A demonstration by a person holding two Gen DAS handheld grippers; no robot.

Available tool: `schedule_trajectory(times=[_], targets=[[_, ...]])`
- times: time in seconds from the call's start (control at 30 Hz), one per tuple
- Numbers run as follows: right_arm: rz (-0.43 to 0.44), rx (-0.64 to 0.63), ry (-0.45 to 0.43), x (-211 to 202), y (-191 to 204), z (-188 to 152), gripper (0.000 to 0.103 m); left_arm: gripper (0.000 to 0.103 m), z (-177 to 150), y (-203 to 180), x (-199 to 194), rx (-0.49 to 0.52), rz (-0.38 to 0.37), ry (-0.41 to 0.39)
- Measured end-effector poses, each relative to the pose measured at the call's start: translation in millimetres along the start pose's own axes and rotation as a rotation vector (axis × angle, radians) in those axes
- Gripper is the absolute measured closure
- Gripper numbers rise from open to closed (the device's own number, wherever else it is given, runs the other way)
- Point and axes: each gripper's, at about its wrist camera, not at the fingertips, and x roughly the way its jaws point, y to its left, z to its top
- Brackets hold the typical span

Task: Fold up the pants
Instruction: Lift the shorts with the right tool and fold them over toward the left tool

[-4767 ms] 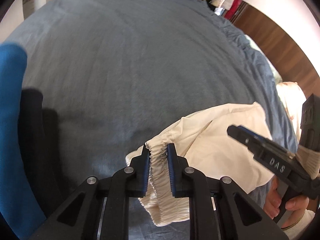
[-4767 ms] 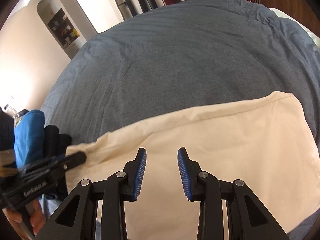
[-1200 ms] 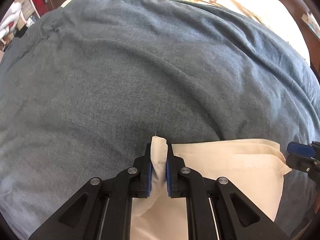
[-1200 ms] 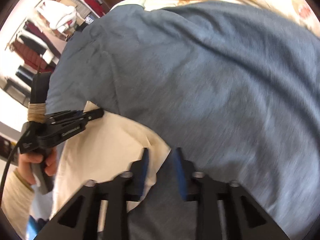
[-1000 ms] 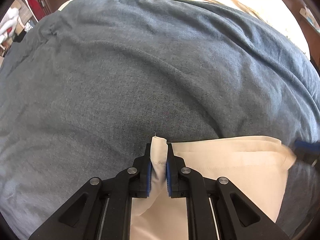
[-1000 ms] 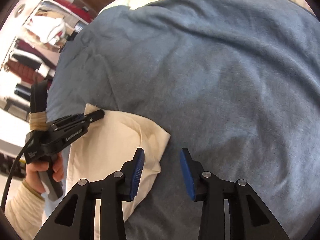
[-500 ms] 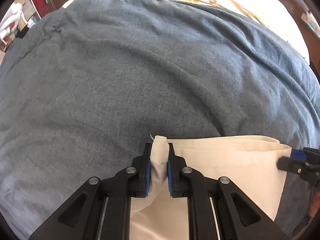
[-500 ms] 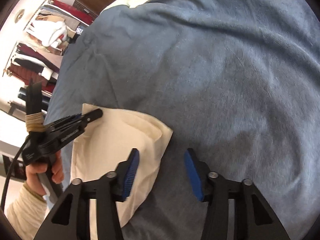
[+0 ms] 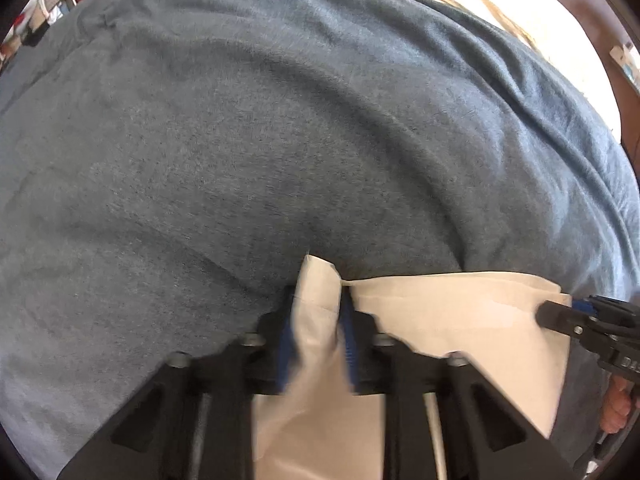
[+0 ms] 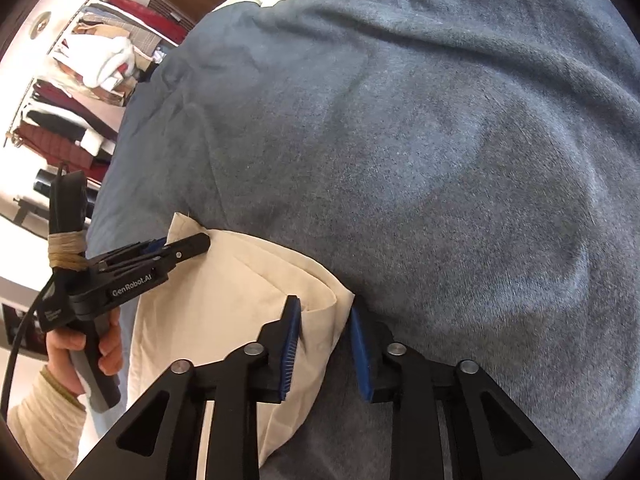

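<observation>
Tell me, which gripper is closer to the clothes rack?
Left. Left gripper grips the pants on the rack's side; right gripper, closing around their other corner, is farther.

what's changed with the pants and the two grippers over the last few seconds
The cream pants, earlier spread wide with the left hand-held gripper pinching the elastic waistband, now lie folded narrower on the blue blanket. The right hand-held gripper, open above the cloth a second ago, now straddles the folded corner, jaws closing. The left one remains clamped on a corner of the cloth.

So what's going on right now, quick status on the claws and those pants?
Left gripper clamped on pants corner. Right gripper closing around the other corner. Pants flat on blue blanket; nothing in the way.
</observation>
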Motion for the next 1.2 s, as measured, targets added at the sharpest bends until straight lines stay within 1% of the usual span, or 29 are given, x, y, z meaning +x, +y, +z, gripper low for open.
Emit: schedule_trajectory(times=[0.07, 0.13, 0.3, 0.43, 0.5, 0.73, 0.8, 0.97, 1.2], targets=[[0.004, -0.017, -0.004, 0, 2, 2, 0.091, 0.092, -2, 0, -6, -0.003, 0.004, -0.015], [0.004, -0.039, -0.016, -5, 7, 4, 0.093, 0.093, -4, -3, -17, 0.004, 0.012, -0.044], [-0.013, -0.157, -0.092, -40, 33, 1, 0.094, 0.093, -9, -8, -54, 0.037, 0.019, -0.122], [-0.007, -0.241, -0.15, -69, 57, -2, 0.094, 0.093, -17, -6, -90, 0.039, 0.033, -0.185], [-0.004, -0.287, -0.176, -81, 70, -5, 0.094, 0.093, -19, -7, -107, 0.037, 0.036, -0.204], [0.036, -0.399, -0.225, -115, 111, -19, 0.094, 0.093, -60, 2, -167, 0.025, 0.098, -0.266], [0.055, -0.443, -0.236, -124, 126, -29, 0.094, 0.093, -70, 3, -176, 0.017, 0.108, -0.278], [0.098, -0.535, -0.246, -137, 157, -67, 0.094, 0.093, -114, 13, -202, -0.01, 0.142, -0.305], [0.156, -0.648, -0.222, -135, 192, -132, 0.094, 0.093, -184, 32, -214, -0.062, 0.179, -0.296]])
